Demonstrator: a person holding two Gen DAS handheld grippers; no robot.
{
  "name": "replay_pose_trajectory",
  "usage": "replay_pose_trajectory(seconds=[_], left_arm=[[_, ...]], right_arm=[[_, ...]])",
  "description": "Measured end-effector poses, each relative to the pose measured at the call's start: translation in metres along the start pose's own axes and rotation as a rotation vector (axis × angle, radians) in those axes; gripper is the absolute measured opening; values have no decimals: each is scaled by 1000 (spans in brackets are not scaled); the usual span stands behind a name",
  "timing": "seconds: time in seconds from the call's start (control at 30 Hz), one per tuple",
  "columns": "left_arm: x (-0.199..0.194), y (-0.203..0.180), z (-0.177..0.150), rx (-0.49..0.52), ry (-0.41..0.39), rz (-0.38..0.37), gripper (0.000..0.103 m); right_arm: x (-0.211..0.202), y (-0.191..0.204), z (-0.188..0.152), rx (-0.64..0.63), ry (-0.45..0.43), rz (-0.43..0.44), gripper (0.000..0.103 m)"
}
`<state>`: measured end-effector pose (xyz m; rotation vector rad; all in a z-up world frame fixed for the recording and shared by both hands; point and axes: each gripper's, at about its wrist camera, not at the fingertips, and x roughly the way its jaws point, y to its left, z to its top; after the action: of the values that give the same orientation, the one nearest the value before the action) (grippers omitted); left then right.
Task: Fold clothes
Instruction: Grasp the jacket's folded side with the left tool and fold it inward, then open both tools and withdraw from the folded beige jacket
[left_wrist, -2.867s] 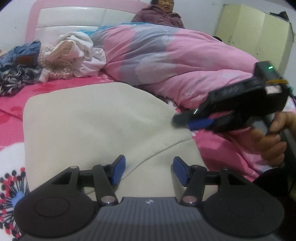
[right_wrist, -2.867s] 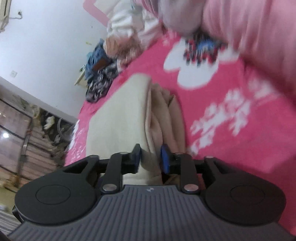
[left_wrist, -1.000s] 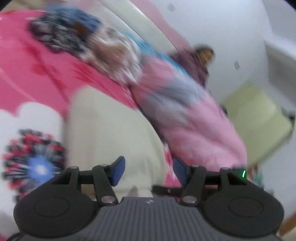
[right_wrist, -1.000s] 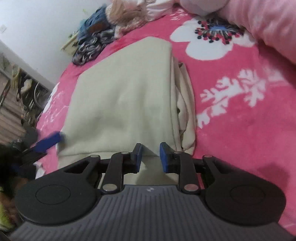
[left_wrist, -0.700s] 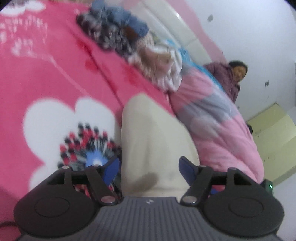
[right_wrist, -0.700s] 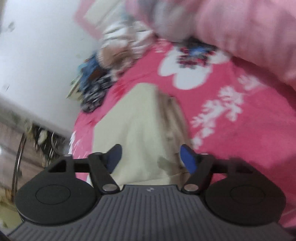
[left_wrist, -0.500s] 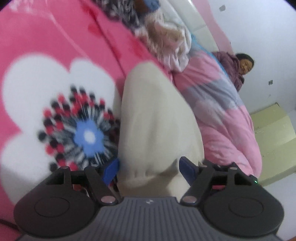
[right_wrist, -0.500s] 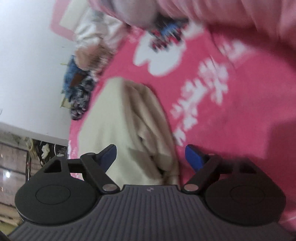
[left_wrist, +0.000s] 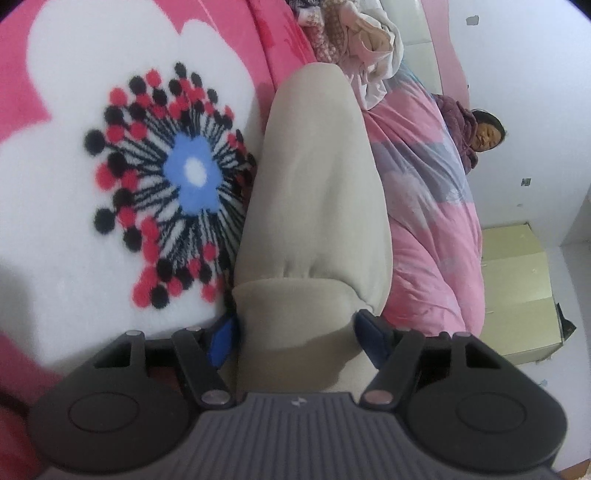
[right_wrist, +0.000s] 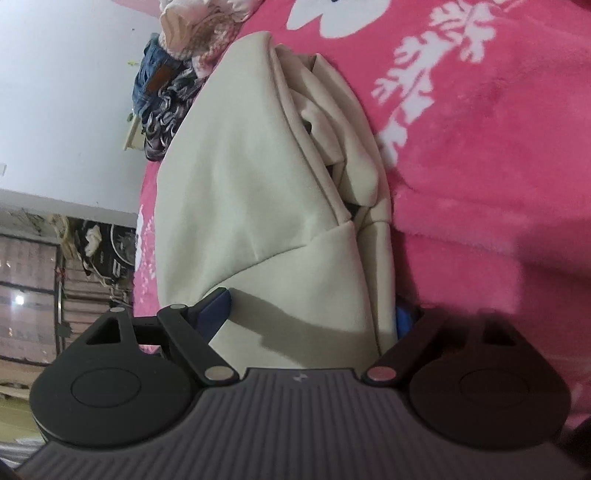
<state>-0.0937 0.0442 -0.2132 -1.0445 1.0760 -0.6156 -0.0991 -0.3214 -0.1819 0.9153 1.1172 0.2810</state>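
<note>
A folded cream garment (left_wrist: 317, 184) lies on the pink flowered blanket (left_wrist: 55, 184). My left gripper (left_wrist: 295, 336) sits low at its near end, rolled to one side. The thick folded end fills the gap between the blue pads, and the jaws are closing on it. In the right wrist view the same garment (right_wrist: 240, 184) shows its layered side edge. My right gripper (right_wrist: 310, 310) stands wide open across the near corner. One finger rests over the top layer and the other sits at the blanket (right_wrist: 480, 147) beside the edge.
A pile of loose clothes (left_wrist: 362, 29) lies near the headboard, seen as jeans and knitwear (right_wrist: 166, 74) in the right view. A pink quilt (left_wrist: 424, 206) covers a person (left_wrist: 476, 136) sitting at the head. A yellow cabinet (left_wrist: 517, 288) stands beyond the bed.
Both grippers have sunk to the garment and rolled. The right jaws went from nearly shut to wide open. The left jaws now straddle the garment's near end.
</note>
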Motion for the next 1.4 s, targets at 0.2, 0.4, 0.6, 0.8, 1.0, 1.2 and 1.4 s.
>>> replay_pose_trajectory(seconds=[0.2, 0.4, 0.6, 0.8, 1.0, 1.2, 1.4], left_arm=[[-15, 2, 7, -45, 21, -78, 61], [-41, -6, 27, -9, 37, -106, 61], [-38, 1, 34, 3, 80, -51, 61], [-39, 12, 31, -21, 83, -12, 61], [-84, -29, 37, 154, -52, 85, 61], [-63, -107, 22, 511, -124, 144, 62], [9, -126, -16, 780, -43, 289, 58]], right_arm=[[-3, 20, -14, -16, 23, 56, 82], [-14, 44, -33, -7, 5, 56, 82], [-11, 51, -35, 15, -20, 34, 81], [-18, 51, -38, -67, -51, -58, 81], [-77, 62, -19, -184, -291, -152, 80], [-82, 100, -30, -512, -438, -165, 51], [-23, 119, -64, -883, -344, -329, 44]])
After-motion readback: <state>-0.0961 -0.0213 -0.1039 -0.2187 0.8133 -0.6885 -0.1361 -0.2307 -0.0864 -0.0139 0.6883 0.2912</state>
